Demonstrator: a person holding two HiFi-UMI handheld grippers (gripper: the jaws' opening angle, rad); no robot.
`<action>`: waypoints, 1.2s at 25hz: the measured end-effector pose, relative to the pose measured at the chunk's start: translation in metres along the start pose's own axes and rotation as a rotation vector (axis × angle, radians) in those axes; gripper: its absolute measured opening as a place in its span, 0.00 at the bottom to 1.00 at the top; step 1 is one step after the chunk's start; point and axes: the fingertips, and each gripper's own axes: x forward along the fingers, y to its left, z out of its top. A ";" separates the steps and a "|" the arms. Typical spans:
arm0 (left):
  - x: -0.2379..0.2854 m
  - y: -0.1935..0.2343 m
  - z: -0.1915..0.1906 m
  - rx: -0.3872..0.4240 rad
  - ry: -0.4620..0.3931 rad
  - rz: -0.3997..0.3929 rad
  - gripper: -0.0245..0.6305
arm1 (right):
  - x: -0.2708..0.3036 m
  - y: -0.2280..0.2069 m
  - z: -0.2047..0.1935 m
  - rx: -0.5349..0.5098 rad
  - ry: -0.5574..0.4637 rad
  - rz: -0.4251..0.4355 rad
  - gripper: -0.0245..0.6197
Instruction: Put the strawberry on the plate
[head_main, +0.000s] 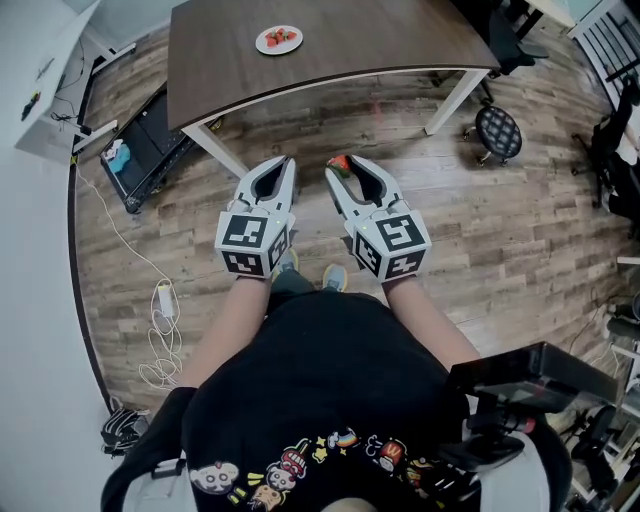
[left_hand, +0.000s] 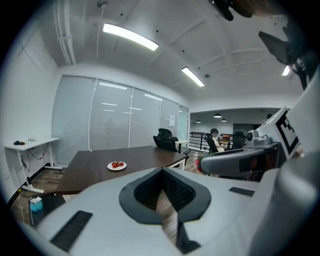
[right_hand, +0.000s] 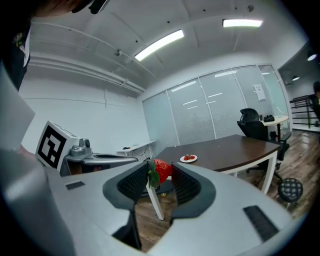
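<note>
A red strawberry (right_hand: 161, 170) with green leaves sits pinched between the jaws of my right gripper (right_hand: 159, 172), held in the air over the wooden floor, short of the table; it shows in the head view as the strawberry (head_main: 340, 163) at the tips of that gripper (head_main: 341, 167). My left gripper (head_main: 289, 162) hangs beside it, jaws closed together with nothing in them (left_hand: 162, 175). A white plate (head_main: 279, 40) bearing several strawberries rests on the dark brown table (head_main: 400, 40), also visible as the plate (right_hand: 188, 158) and the plate (left_hand: 116, 165).
The table's white legs (head_main: 455, 97) stand ahead of me. A round stool (head_main: 497, 131) is at the right, a black case (head_main: 150, 150) and cables (head_main: 160, 330) at the left. Office chairs (left_hand: 165, 139) and a seated person (left_hand: 216, 140) are beyond the table.
</note>
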 end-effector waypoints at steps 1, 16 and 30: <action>-0.001 0.000 0.001 0.001 -0.003 0.005 0.02 | -0.001 0.000 0.000 0.000 -0.001 0.004 0.27; 0.004 0.007 0.013 0.015 -0.057 0.028 0.02 | 0.007 0.001 0.009 -0.055 -0.014 0.040 0.27; 0.054 0.037 0.006 0.012 -0.049 0.003 0.02 | 0.050 -0.027 -0.002 -0.059 0.018 0.013 0.27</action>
